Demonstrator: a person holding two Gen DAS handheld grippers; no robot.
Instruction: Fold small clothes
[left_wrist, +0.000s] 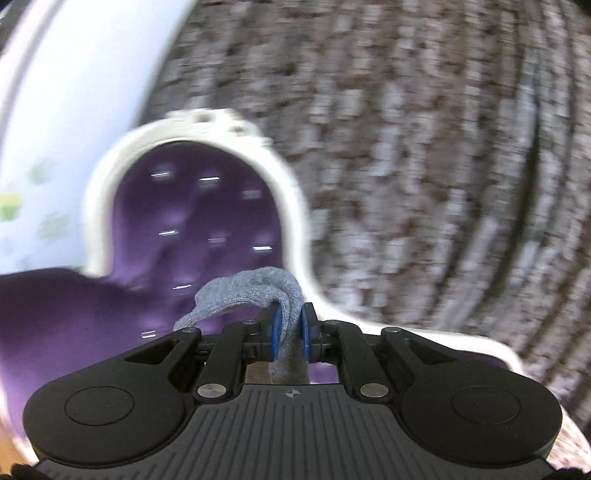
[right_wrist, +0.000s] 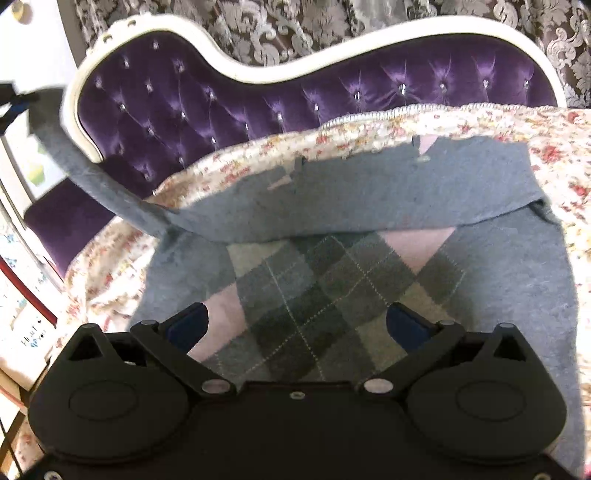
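Observation:
A small grey sweater (right_wrist: 369, 192) with a pink and grey argyle front lies on a floral cover (right_wrist: 554, 155), its top part folded down over the body. My left gripper (left_wrist: 291, 317) is shut on the end of its grey sleeve (left_wrist: 251, 288), with the blue pads pressing the knit. In the right wrist view that sleeve (right_wrist: 85, 173) stretches up and to the left, where the left gripper (right_wrist: 14, 105) shows at the frame edge. My right gripper (right_wrist: 295, 317) hovers open over the argyle pattern, nothing between its fingers.
A purple tufted sofa back (right_wrist: 221, 103) with a white frame (right_wrist: 207, 33) rises behind the cover. Patterned curtains (left_wrist: 406, 147) hang behind it. Boxes and papers (right_wrist: 26, 314) stand at the left. The left wrist view is blurred.

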